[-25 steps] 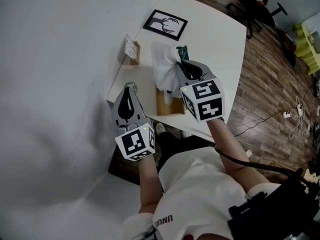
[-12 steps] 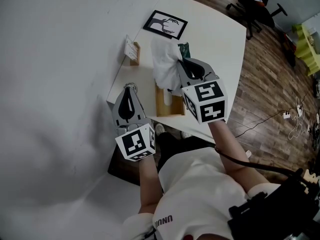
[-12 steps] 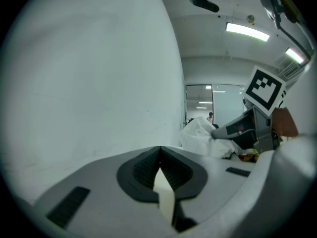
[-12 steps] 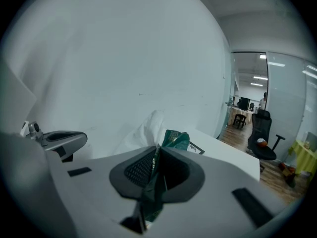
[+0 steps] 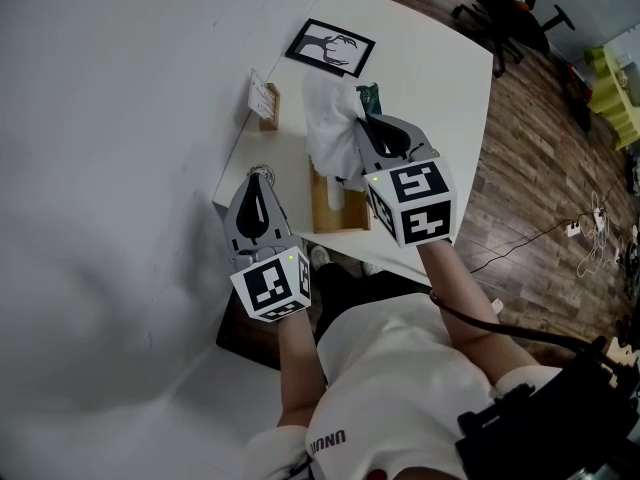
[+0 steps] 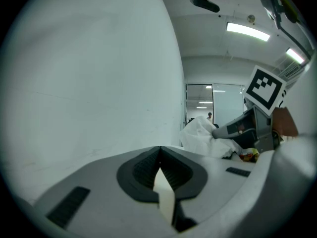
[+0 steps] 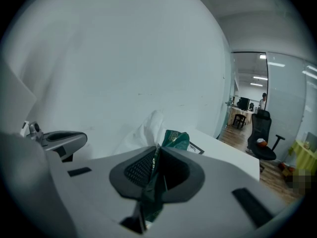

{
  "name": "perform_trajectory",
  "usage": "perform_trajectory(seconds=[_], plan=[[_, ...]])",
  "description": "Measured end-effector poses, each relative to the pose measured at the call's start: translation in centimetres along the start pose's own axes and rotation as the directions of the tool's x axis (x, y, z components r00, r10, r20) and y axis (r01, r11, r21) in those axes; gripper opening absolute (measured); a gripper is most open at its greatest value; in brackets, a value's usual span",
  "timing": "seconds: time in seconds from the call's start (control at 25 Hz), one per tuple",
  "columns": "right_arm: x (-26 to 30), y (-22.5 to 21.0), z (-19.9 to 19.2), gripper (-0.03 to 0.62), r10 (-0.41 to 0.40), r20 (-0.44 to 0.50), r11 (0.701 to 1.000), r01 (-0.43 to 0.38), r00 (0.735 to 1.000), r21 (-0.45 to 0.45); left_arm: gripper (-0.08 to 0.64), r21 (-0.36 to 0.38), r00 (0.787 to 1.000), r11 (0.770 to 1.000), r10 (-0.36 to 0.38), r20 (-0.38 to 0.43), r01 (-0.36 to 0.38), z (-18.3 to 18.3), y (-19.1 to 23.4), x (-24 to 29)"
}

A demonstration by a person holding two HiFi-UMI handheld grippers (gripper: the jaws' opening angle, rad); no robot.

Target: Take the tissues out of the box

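My right gripper (image 5: 372,128) is shut on the green wrapper (image 5: 366,95) of a tissue pack and holds it above the table. A bunch of white tissues (image 5: 328,128) bulges from the pack to its left. In the right gripper view the green wrapper (image 7: 174,139) is pinched between the pads, with white tissue (image 7: 146,130) behind it. An open wooden box (image 5: 335,218) lies on the table under the gripper. My left gripper (image 5: 256,180) hovers at the table's near left corner, shut with nothing in it. From the left gripper view, the tissues (image 6: 200,133) hang beside the right gripper (image 6: 242,128).
A framed black-and-white picture (image 5: 331,48) lies at the far side of the white table (image 5: 430,68). A small card stand (image 5: 264,98) sits by the left edge against the wall. An office chair (image 5: 510,8) stands on the wooden floor beyond.
My right gripper has drifted slightly, carrying the tissue pack a little farther from the box. The left gripper has stayed put.
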State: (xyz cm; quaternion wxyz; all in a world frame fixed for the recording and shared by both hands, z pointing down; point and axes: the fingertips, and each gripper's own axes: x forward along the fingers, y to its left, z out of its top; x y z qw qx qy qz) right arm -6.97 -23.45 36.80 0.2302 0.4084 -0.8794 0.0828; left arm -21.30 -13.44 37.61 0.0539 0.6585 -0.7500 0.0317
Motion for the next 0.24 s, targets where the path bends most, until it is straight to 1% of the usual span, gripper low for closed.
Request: perform_trajectory(seconds=[0.24], plan=[[0.16,-0.08,-0.11,0.043,0.001,-0.004,1.000,-0.001,1.000,0.001,0.012,-0.002,1.000,1.000,0.001,-0.003,-0.001,-0.11,0.02,0.13]])
